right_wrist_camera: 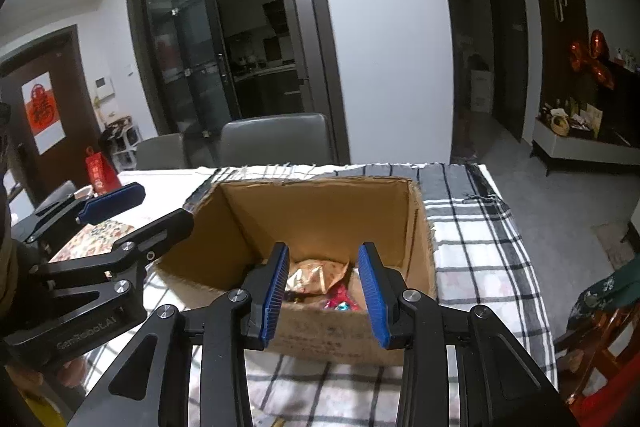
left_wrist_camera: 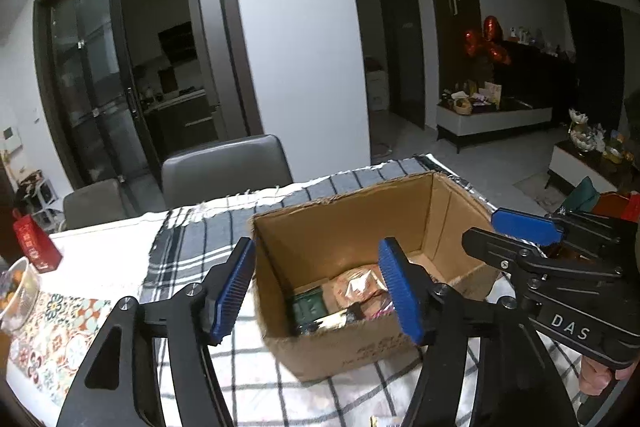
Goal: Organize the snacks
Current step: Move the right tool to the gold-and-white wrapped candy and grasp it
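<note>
The left claw [left_wrist_camera: 318,291] hangs with its blue pads apart and nothing between them, at the near left rim of the cardboard box [right_wrist_camera: 256,223] on the checked desk cloth [right_wrist_camera: 476,251]. Snack packets [right_wrist_camera: 320,277] lie on the box floor. To their right, the right claw [right_wrist_camera: 324,291] is spread too, holding nothing, just above the near wall.

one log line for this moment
left gripper: open, empty | right gripper: open, empty | cardboard box: holds snack packets
</note>
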{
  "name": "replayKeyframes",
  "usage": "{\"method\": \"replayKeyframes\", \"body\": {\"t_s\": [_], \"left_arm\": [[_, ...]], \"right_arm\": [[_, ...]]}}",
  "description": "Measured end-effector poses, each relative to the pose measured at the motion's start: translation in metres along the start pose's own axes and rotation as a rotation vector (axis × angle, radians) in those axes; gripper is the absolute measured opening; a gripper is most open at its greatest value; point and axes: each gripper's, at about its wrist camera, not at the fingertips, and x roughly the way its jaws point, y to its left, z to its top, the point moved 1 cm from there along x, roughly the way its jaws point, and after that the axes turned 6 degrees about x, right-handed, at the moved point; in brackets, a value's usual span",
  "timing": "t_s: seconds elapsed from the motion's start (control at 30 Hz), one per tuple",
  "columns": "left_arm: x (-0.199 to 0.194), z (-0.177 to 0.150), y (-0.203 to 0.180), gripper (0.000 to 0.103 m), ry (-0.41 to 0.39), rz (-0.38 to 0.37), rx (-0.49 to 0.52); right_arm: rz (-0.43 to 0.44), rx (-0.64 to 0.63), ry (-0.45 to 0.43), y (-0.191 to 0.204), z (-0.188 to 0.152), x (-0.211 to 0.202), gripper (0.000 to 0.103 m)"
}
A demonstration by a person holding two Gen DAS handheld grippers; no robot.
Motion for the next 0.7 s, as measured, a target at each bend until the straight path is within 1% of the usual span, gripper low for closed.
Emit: {"method": "replayKeyframes", "body": {"t_s": [0.23,0.4,0.47,0.57,0.7], "left_arm": [[-0.026,-0.016,0.007,0.070,0.047,0.034,-0.053],[-0.044,-0.030,0.009,0.074,0.048,0.018,-0.066],[-0.052,-0.037,0.010,0.076,0.052,0.031,-0.071],[-0.061,-0.046,0.012,0.077,0.055,0.045,-0.078],[-0.067,-0.062,0.012,0.081,0.072,0.078,-0.084]], "right_arm": [[0.039,-0.026,0.013,0.012,-0.013,-0.018,0.037],[0.067,-0.046,0.028,0.022,-0.031,-0.029,0.037],[0.075,-0.057,0.035,0.025,-0.037,-0.033,0.037],[0.088,-0.071,0.048,0.028,-0.047,-0.035,0.044],[0.094,-0.097,0.072,0.034,-0.059,-0.034,0.044]]}}
